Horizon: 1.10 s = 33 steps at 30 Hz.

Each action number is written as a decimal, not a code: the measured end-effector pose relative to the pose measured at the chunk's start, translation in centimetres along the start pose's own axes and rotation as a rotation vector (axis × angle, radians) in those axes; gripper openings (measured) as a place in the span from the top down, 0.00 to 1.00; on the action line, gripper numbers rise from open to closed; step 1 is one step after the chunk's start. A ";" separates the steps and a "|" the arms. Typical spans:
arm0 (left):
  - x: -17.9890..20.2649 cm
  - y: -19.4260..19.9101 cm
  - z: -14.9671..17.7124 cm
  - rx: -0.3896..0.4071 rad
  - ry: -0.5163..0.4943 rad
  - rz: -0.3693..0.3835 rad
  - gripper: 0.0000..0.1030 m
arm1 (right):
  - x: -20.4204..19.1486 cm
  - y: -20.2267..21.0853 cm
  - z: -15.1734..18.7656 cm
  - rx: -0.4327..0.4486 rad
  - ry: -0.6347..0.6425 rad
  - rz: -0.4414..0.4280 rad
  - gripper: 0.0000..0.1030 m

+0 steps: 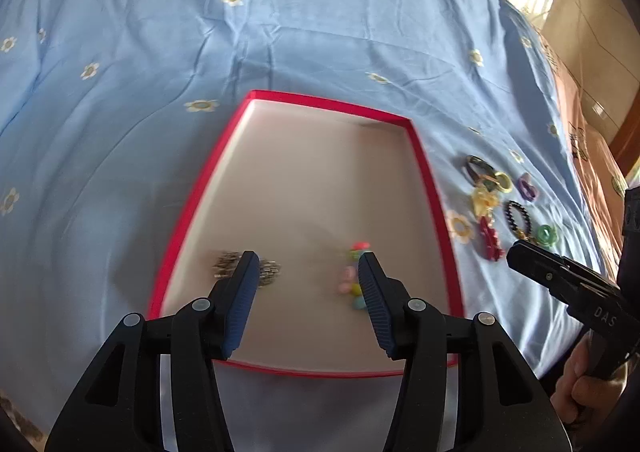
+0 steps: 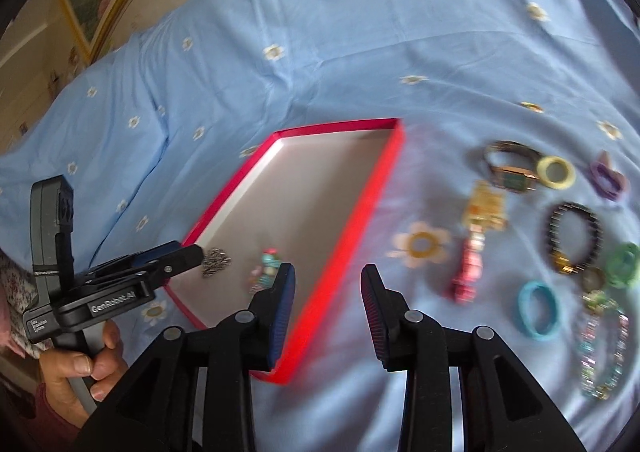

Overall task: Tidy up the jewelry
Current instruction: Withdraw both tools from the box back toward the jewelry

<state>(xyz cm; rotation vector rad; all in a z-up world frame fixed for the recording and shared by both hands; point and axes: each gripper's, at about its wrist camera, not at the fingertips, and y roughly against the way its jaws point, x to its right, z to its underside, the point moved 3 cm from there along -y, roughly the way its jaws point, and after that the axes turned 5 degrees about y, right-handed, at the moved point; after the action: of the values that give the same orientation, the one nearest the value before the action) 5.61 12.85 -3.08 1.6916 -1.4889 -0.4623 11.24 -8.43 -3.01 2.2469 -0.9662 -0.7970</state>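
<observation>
Right now both grippers hover with released jaws and nothing between them. Below the left gripper (image 1: 306, 270), a red-rimmed tray (image 1: 422, 168) on the blue bed (image 1: 160, 52) holds a silver chain (image 1: 224, 266) and a pastel bead bracelet (image 1: 352, 276). The right gripper (image 2: 328, 278) hangs over the tray's edge; a watch (image 2: 514, 172), rings and bracelets lie on the bed beside the tray.
</observation>
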 end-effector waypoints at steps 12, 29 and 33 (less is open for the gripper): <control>6.2 -1.0 0.2 -0.027 -0.076 0.063 0.47 | 6.2 4.2 1.1 0.048 -0.101 0.093 0.65; 12.6 -3.4 -0.2 -0.075 -0.182 0.123 0.41 | 12.1 7.3 2.0 0.086 -0.195 0.196 0.63; 13.7 -4.2 -0.4 -0.090 -0.188 0.131 0.38 | 13.3 7.5 1.8 0.084 -0.212 0.212 0.63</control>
<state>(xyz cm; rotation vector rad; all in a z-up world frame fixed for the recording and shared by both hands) 11.80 -0.05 -2.82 1.5029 -1.6765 -0.6221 14.21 -23.47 -3.01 2.1137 -1.3355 -0.9259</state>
